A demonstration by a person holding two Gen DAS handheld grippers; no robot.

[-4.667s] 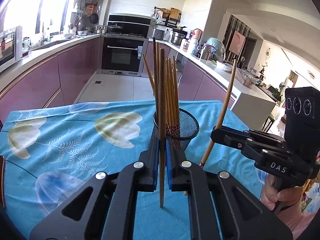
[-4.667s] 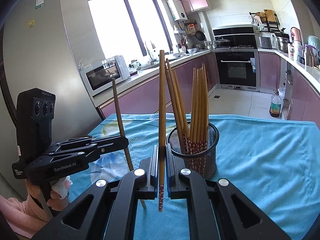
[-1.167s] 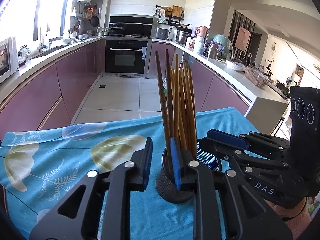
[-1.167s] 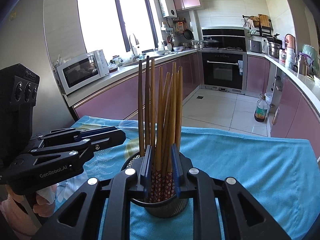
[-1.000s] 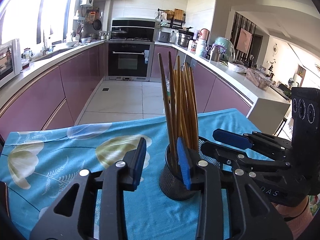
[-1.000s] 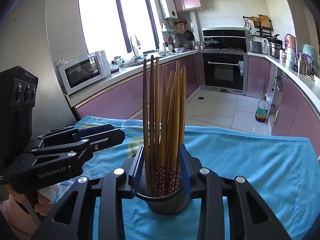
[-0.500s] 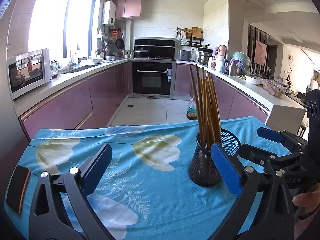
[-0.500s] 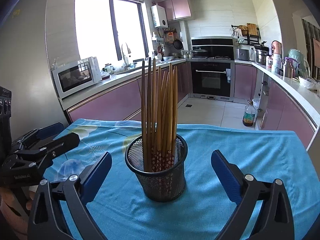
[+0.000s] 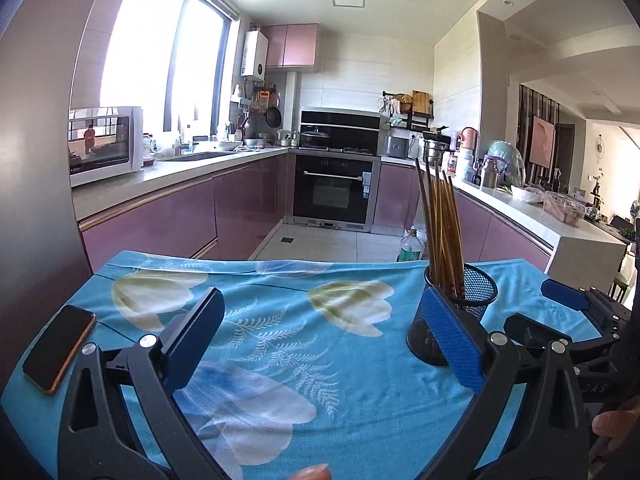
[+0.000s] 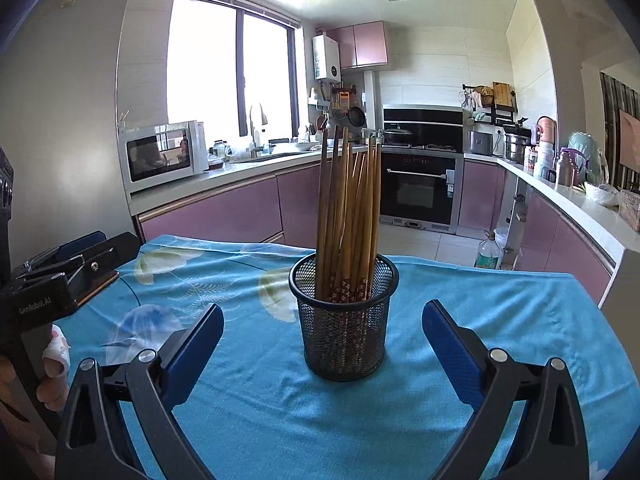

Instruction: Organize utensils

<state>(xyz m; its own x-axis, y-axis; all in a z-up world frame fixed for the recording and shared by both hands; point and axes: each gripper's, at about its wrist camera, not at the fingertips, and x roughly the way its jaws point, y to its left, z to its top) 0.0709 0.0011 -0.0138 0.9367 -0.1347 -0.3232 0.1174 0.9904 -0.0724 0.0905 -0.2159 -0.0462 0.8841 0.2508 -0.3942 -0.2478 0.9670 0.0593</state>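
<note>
Hiding mesh holder partly: left gripper pad; chopsticks upright.

This is a home kitchen: pink-fronted cabinets run under a pale counter holding a microwave, a built-in oven sits below a stovetop with pots, and a wall-hung water heater hangs beside the bright window.
</note>
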